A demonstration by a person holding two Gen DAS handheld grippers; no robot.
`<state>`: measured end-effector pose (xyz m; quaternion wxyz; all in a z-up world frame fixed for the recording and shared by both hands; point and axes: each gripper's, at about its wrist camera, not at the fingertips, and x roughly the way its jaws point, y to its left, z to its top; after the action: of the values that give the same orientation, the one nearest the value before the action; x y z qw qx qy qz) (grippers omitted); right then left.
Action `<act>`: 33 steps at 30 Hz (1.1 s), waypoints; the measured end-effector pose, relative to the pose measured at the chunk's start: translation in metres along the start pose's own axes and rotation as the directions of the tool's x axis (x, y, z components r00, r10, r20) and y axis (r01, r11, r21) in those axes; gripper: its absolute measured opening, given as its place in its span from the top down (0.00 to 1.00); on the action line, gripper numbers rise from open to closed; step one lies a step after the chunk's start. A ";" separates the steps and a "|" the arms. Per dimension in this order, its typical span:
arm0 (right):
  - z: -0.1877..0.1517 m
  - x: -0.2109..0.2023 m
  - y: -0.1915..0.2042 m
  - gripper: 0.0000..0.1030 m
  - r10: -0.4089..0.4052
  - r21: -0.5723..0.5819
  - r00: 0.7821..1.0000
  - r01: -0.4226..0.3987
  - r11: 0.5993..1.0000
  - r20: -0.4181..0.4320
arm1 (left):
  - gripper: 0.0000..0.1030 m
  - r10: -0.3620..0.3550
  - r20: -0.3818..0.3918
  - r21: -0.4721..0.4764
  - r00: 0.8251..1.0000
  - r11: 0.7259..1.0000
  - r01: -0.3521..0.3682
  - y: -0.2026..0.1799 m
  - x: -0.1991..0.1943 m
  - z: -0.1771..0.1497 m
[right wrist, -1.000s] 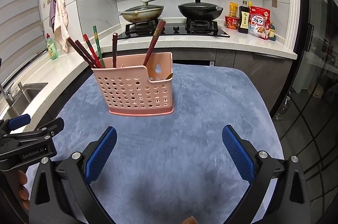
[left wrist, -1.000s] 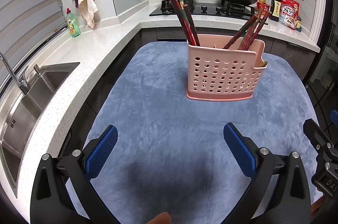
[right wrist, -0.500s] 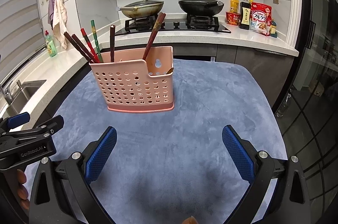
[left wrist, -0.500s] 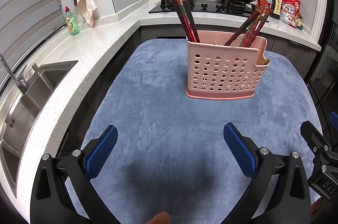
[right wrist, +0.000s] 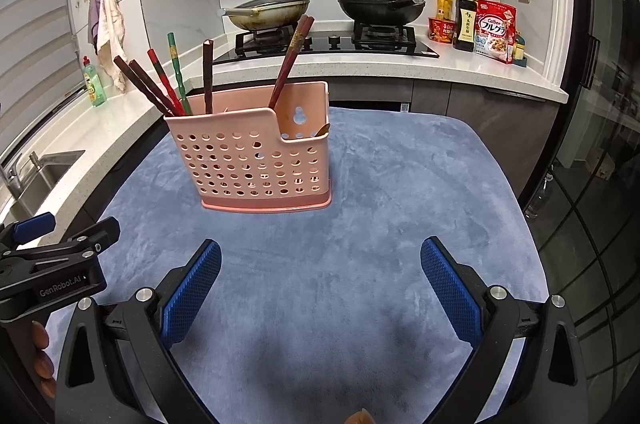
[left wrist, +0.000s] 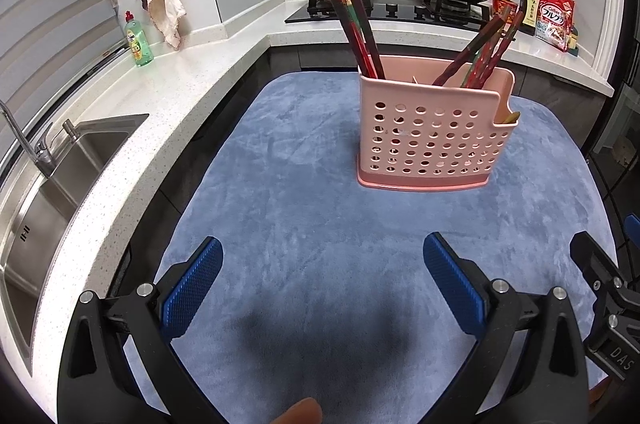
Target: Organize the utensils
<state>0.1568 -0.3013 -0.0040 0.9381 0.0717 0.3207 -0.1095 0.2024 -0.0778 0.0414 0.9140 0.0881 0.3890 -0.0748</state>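
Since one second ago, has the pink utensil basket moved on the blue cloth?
Cannot tell. The pink utensil basket sits nearer the stove in the picture, but both claws are hand-held, so the camera may have shifted instead.

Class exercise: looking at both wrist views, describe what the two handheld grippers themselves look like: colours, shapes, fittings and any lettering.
The left gripper and right gripper match: black angular frames with triangular cut-outs, silver bolts, and two fingers faced with blue, cross-hatched pads. In the right wrist view, the left gripper's body shows white "GenRobot.AI" lettering; in the left wrist view, the right one shows "DAS". No cables or sleeves show.
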 end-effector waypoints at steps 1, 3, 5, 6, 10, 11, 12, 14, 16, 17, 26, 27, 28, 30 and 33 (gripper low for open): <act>0.000 0.000 0.000 0.07 0.000 0.001 1.000 0.000 1.000 0.000 | 0.07 0.002 0.000 0.000 1.000 1.000 -0.002 0.000 0.000 0.000; 0.000 0.000 0.000 0.07 -0.001 0.001 1.000 0.001 1.000 0.000 | 0.07 0.003 -0.003 0.001 1.000 1.000 -0.003 -0.001 0.001 0.000; 0.000 0.001 -0.001 0.07 -0.003 0.002 1.000 0.003 1.000 0.000 | 0.07 0.002 -0.007 0.003 1.000 1.000 -0.002 -0.002 0.002 0.000; 0.000 0.001 -0.001 0.07 -0.003 0.003 1.000 0.003 1.000 0.000 | 0.07 0.004 -0.008 0.004 1.000 1.000 -0.004 -0.002 0.003 0.001; 0.001 0.003 -0.001 0.07 -0.005 0.005 1.000 0.005 1.000 -0.002 | 0.07 -0.002 -0.007 0.008 1.000 1.000 0.002 -0.003 0.003 0.001; 0.001 0.003 -0.001 0.07 -0.004 0.004 1.000 0.004 1.000 -0.002 | 0.07 -0.002 -0.006 0.008 1.000 1.000 0.002 -0.003 0.003 0.001; 0.001 0.003 -0.001 0.07 -0.003 0.003 1.000 0.003 1.000 -0.002 | 0.07 -0.003 -0.005 0.007 1.000 1.000 0.003 -0.003 0.003 0.001; 0.001 0.004 -0.001 0.07 -0.003 0.001 1.000 0.003 1.000 -0.002 | 0.07 -0.002 -0.002 0.008 1.000 1.000 0.002 -0.004 0.002 0.001; 0.001 0.005 -0.001 0.07 -0.002 0.001 1.000 0.002 1.000 -0.004 | 0.07 -0.004 -0.002 0.007 1.000 1.000 0.004 -0.003 0.002 0.001; 0.000 0.005 -0.001 0.07 -0.002 0.001 1.000 0.002 1.000 -0.003 | 0.07 -0.004 -0.003 0.006 1.000 1.000 0.004 -0.003 0.002 0.001; 0.000 0.004 0.000 0.07 -0.003 0.001 1.000 0.003 1.000 -0.003 | 0.07 -0.004 0.008 0.003 1.000 1.000 0.004 -0.004 0.000 0.001; 0.000 0.005 0.000 0.07 -0.004 0.001 1.000 0.004 1.000 -0.003 | 0.07 -0.007 0.004 0.002 1.000 1.000 0.007 -0.004 0.000 0.001; 0.000 0.005 0.000 0.07 -0.003 0.001 1.000 0.003 1.000 -0.003 | 0.07 -0.006 0.002 0.000 1.000 1.000 0.006 -0.004 0.001 0.001; 0.000 0.005 0.000 0.07 -0.004 0.001 1.000 0.004 1.000 -0.003 | 0.07 0.003 0.002 -0.006 1.000 1.000 -0.003 -0.003 0.001 0.000; 0.000 0.005 0.000 0.07 -0.008 0.002 1.000 0.008 1.000 -0.003 | 0.07 0.009 0.002 -0.012 1.000 1.000 -0.009 -0.003 0.001 0.001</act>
<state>0.1609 -0.3018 -0.0069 0.9371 0.0716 0.3222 -0.1132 0.2029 -0.0807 0.0408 0.9152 0.0845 0.3881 -0.0684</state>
